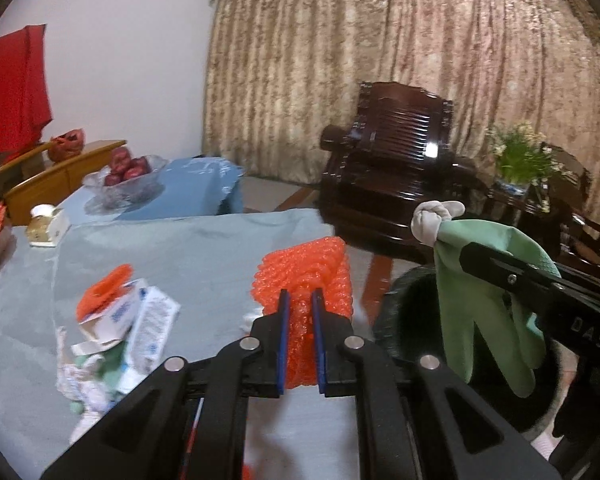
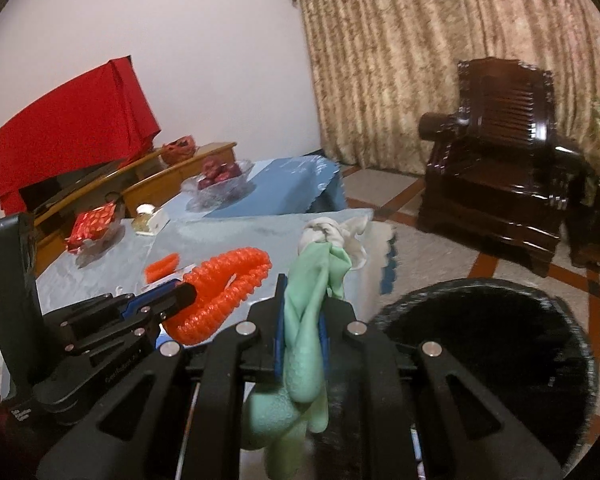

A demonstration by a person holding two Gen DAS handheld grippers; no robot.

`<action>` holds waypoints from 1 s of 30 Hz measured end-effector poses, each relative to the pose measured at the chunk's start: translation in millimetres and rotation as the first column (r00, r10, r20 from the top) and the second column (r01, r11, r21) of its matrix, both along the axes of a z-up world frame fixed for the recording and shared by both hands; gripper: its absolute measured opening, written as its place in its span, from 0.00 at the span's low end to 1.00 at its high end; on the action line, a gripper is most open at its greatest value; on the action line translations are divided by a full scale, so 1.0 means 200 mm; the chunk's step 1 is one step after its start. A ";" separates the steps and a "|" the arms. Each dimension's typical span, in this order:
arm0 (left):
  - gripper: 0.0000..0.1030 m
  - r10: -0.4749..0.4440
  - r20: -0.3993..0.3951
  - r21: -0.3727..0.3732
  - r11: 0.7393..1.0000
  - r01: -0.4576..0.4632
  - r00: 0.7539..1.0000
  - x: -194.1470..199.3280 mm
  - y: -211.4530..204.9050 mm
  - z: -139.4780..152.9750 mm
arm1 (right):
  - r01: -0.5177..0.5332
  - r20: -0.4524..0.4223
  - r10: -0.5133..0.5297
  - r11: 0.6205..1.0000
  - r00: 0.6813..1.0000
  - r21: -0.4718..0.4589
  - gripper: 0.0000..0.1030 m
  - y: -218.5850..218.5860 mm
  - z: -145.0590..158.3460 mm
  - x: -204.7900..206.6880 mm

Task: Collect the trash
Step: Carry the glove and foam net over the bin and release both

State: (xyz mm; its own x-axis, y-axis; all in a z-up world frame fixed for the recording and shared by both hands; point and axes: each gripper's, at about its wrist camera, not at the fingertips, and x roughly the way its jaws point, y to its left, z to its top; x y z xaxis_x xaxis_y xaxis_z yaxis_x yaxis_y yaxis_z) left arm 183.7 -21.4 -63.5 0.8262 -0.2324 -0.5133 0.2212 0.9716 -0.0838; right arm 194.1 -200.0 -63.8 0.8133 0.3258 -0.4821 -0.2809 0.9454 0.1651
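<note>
right wrist: "DAS" lettering on right tongs (image 1: 470, 258), elsewhere blurred

A dark wooden armchair (image 2: 496, 160) is standing before the patterned curtain (image 2: 420, 52); a glass fruit bowl (image 1: 126, 184) is sitting on blue cloth (image 1: 188, 194)

Indoor light, dim and warm, no hard shadows; glare spot on armchair (image 1: 432, 148) back. Heavy fisheye bend, black vignette in corners. Motion blur on table (image 1: 180, 248) clutter and black bin (image 2: 492, 344) rim
</note>
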 end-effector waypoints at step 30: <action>0.33 -0.281 -0.118 -0.006 0.959 0.282 0.952 -0.02 -0.69 -0.20 | 0.357 -0.117 -0.362 0.932 0.925 -0.064 0.42 -0.71 -0.30 -0.21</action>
State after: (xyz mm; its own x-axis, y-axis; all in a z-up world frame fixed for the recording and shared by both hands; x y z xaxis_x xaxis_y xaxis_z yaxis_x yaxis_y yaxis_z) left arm 180.3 -160.3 -102.8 0.6622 -0.4406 -0.6061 0.4751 0.8724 -0.1150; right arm 152.3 -342.9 -124.5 0.8046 0.0010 -0.5938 0.0992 0.9857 0.1361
